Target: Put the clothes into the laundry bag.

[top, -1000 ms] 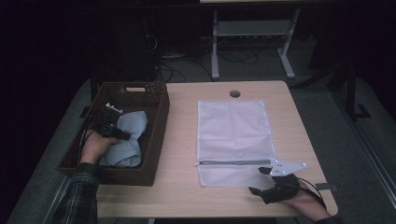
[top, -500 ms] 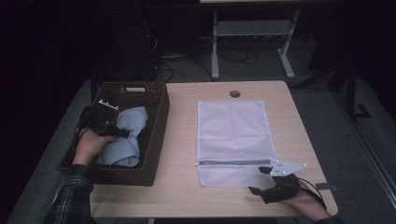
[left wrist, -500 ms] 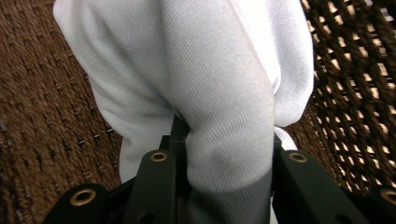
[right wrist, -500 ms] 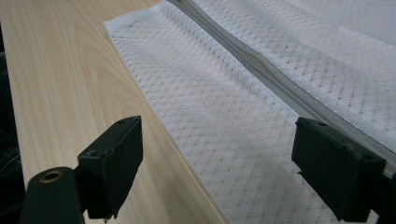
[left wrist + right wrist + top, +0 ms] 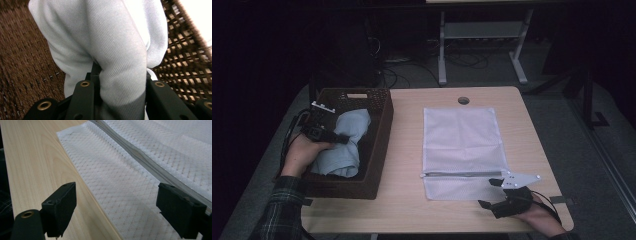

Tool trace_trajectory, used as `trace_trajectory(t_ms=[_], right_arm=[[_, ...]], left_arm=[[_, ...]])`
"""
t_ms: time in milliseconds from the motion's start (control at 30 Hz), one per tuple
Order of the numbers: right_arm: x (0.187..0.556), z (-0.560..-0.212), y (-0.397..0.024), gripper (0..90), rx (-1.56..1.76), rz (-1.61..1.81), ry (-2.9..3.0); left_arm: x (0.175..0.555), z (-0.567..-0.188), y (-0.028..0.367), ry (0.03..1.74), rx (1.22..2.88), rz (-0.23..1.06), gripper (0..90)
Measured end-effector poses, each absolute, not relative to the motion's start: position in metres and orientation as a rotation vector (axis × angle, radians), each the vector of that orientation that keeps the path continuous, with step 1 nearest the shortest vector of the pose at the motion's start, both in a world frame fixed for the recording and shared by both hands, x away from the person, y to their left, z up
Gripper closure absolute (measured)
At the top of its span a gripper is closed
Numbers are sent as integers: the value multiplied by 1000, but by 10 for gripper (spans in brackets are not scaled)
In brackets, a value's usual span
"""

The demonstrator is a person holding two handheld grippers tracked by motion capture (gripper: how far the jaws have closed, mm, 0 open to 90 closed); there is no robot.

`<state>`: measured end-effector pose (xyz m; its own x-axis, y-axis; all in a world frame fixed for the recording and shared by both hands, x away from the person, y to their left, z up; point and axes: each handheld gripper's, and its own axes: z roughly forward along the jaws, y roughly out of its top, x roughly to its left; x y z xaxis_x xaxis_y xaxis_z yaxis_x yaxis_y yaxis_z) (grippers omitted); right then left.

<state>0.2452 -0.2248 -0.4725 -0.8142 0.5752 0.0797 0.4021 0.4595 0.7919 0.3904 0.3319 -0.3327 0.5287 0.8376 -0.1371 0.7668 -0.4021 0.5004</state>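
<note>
While clamped on a fold of pale blue knit cloth (image 5: pixel 117 50) inside dark brown woven basket (image 5: pixel 379 150), left gripper (image 5: pixel 332 136) sits low over basket's near-left side; jaws closed tight on fabric, cloth bulging up between them in left gripper view. Rest of cloth heaped across basket floor, not yet lifted clear of wall.

Right gripper (image 5: pixel 117 210) resting at near-right of light wooden table (image 5: pixel 407 145), jaws spread wide, holding nothing, hovering just over near flap of white mesh zip bag (image 5: pixel 460 145). Grey zipper (image 5: pixel 150 162) running across bag just beyond jaws; whether zip is open, cannot tell.

Likely step: lift cloth out, move toward mesh bag. To do well: pull straight up until trailing fabric clears basket rim, avoid snagging on weave, keep grip firm since only one fold is pinched and remaining weight hangs loose. Meanwhile pinch bag's near flap with right gripper beside zipper, raise to make a mouth. Risk: cloth slipping out mid-carry, or basket dragging along.
</note>
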Motion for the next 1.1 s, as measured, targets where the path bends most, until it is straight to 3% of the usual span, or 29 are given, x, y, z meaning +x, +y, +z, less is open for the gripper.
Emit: trace_trajectory(t_ms=[700, 1100], right_arm=[[245, -472, -225, 161, 853, 1280, 2505], [245, -472, -226, 161, 857, 1284, 2500]], left_arm=[[373, -274, 282, 1086, 2268, 190, 689], [368, -264, 245, 961, 2302, 173, 689]])
